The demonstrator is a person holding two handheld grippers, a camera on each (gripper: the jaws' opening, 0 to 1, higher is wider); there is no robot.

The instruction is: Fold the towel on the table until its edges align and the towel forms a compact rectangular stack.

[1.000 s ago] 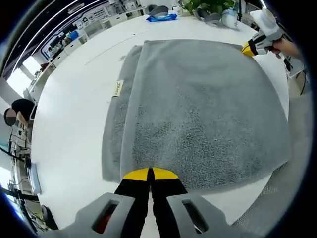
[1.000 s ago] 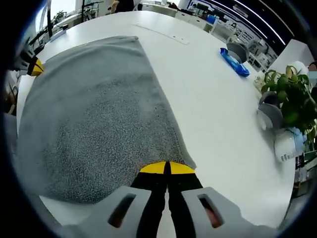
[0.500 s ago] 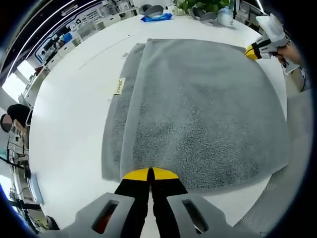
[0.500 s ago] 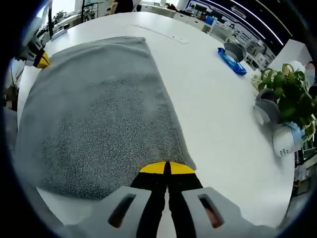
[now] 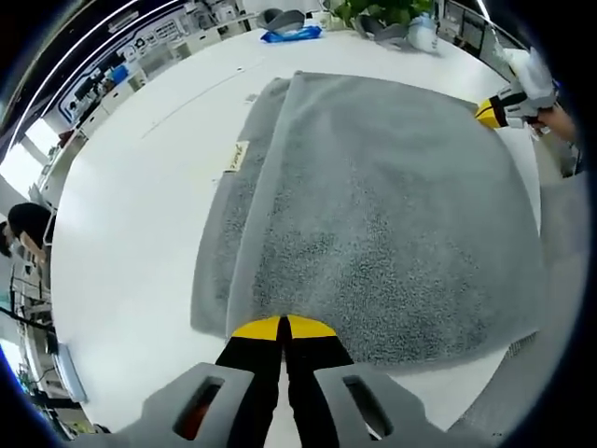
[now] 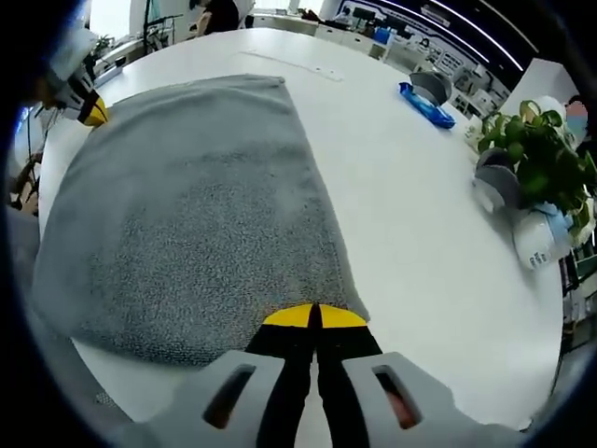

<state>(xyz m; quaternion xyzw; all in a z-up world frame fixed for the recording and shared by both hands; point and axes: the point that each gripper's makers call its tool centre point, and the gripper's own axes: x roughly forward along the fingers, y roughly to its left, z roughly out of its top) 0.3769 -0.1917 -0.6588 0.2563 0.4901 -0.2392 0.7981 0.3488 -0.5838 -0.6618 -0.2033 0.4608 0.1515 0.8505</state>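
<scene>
A grey towel (image 5: 373, 215) lies folded on the white table (image 5: 131, 215), its upper layer set back from the lower one, where a small label (image 5: 236, 156) shows. My left gripper (image 5: 283, 329) is shut on the upper layer's near corner. My right gripper (image 6: 312, 317) is shut on the other corner of the same edge of the towel (image 6: 196, 224). Each gripper appears in the other's view: the right gripper (image 5: 494, 112) at the towel's far right corner, the left gripper (image 6: 93, 112) at the far left. The towel's edge between them overhangs the table.
A blue packet (image 5: 297, 34) lies at the far side of the table, beside a potted plant (image 6: 532, 159), a grey bowl-like object (image 6: 499, 187) and a white bottle (image 6: 539, 252). A person (image 5: 23, 224) sits beyond the table. Bare table surface (image 6: 420, 233) lies beside the towel.
Both grippers stay shut on their corners. The views have shifted slightly, and the towel's far part sits a little lower and nearer in the pictures than before.
</scene>
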